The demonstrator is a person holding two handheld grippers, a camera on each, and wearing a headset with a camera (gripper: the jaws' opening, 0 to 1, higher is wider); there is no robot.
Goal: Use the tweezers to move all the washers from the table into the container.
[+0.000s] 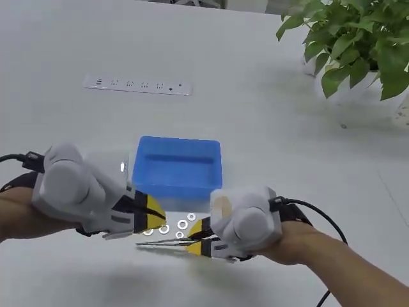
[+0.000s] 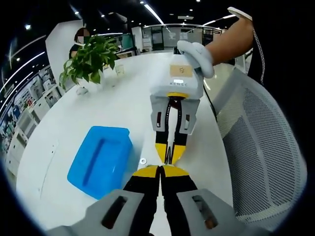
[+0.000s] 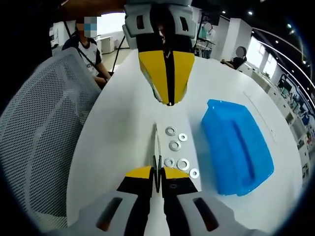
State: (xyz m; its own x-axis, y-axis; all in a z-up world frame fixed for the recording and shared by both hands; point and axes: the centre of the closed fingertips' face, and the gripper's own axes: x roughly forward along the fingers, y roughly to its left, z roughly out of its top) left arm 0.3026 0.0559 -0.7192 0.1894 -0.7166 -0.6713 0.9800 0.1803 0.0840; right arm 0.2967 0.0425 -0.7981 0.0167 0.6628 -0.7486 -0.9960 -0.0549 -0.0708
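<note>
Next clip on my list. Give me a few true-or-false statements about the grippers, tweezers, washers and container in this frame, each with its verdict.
1. The right gripper is shut on the tweezers. True.
2. The washers lie inside the blue container. False: they lie on the table beside the container, and no washer can be seen inside it.
3. The left gripper has its jaws wide open. False: its jaws are shut, with nothing seen between them.
4. A power strip lies on the table beyond the container, and a potted plant stands at the far right. True.
</note>
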